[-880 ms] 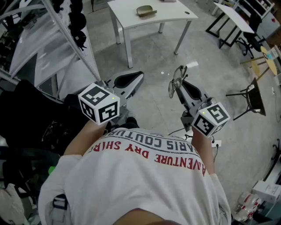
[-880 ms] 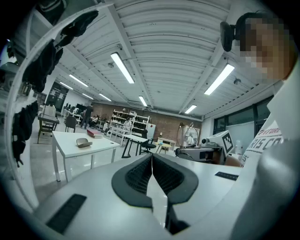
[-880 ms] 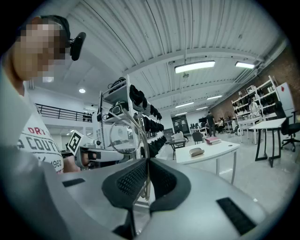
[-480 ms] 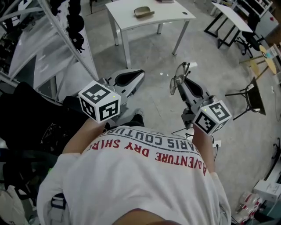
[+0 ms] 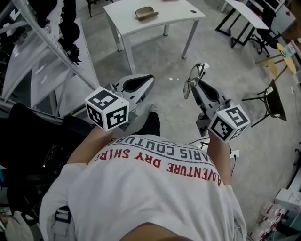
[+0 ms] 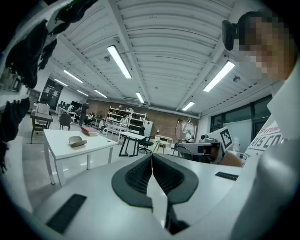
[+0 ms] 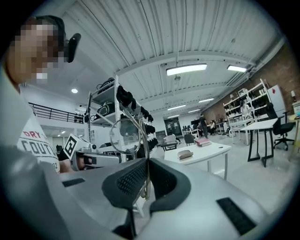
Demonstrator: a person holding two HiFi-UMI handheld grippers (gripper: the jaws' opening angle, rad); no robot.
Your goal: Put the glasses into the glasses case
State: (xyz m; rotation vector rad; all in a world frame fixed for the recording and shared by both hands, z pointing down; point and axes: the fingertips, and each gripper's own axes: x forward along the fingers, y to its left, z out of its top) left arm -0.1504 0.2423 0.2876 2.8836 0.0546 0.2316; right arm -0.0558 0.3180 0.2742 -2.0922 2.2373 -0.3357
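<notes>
The glasses (image 5: pixel 192 81) are in your right gripper (image 5: pixel 195 88). Its jaws are squeezed together on a thin part of the frame. One round lens stands up above the pads and leans a little to your left. The glasses are up in the air in front of your body, above the floor (image 5: pixel 164 56).

The glasses case (image 5: pixel 144 12) is not near them. It lies on the white table (image 5: pixel 181 13), well apart from both grippers, straight ahead across bare floor. From the right gripper, the case is ahead and just a bit to the right of where the jaws point. Its long side lies across the table, side to side from where you stand.

Your left gripper (image 5: pixel 148 80) is pressed closed with nothing in it. It is about as far from the table as the right one, so I think you must walk closer first.

Some things are hard to see. The case is too small to tell if it is open. I cannot tell which part of the frame the pads pinch. Your shirt (image 5: pixel 155 188) hides most of your legs.
</notes>
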